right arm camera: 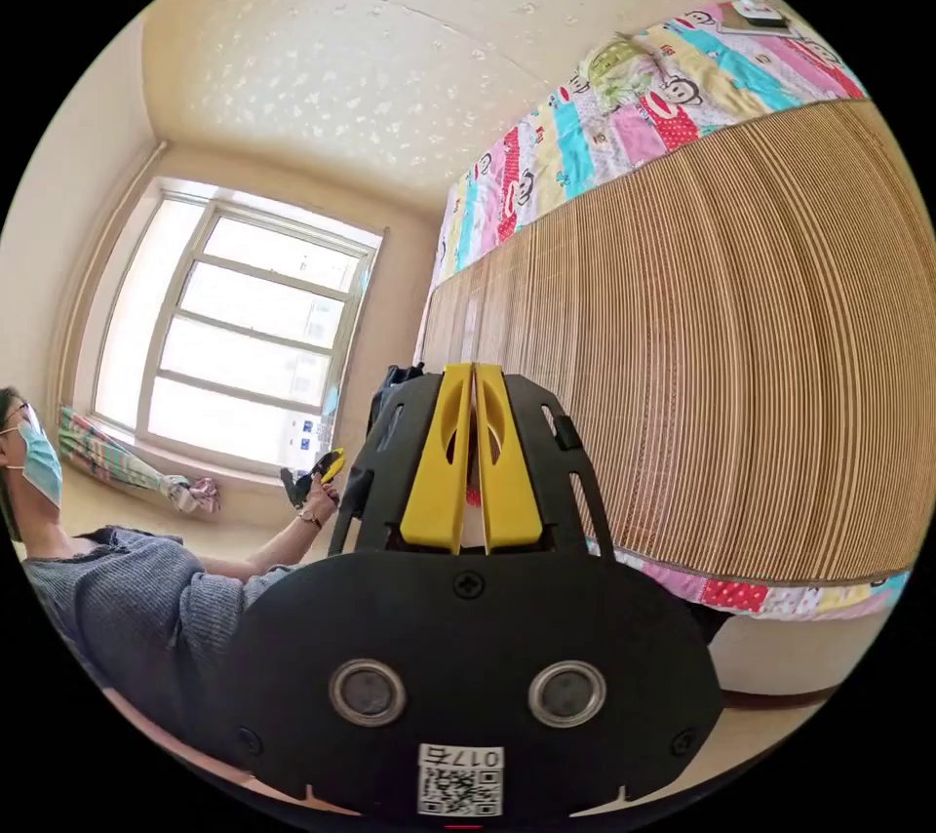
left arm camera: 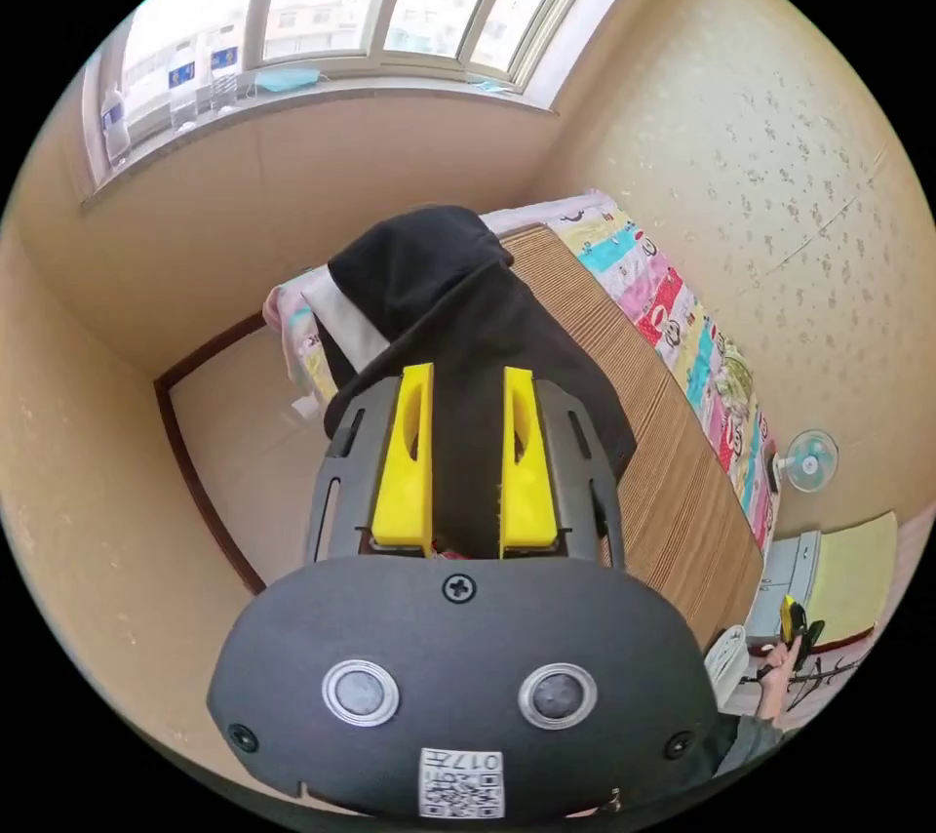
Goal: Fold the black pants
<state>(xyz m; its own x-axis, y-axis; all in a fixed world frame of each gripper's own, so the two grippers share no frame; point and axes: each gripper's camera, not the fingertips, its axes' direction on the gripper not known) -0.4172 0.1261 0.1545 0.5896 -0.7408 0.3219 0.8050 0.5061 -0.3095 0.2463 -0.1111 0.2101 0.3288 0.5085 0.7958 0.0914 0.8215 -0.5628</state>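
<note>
The left gripper (left arm camera: 467, 453) has black cloth between its two yellow jaws. The jaws sit a little apart with the cloth filling the gap, so it looks like it is pinching the black pants (left arm camera: 458, 316), though I can't be sure how tight the pinch is. The pants hang up in a bunch over the far end of the bed (left arm camera: 682, 521), above the striped mat (right arm camera: 721, 336).

The right gripper (right arm camera: 474, 457) has its jaws pressed together with nothing in them. It is low by the near side of the bed.

What could go wrong: only one gripper has the pants. If the pinch is weak, the cloth may slip out and drop in a heap. With one hold, the pants may twist or land crooked on the mat, and the fold would come out messy. The colourful quilt (right arm camera: 624, 121) lies along the far side by the wall.
</note>
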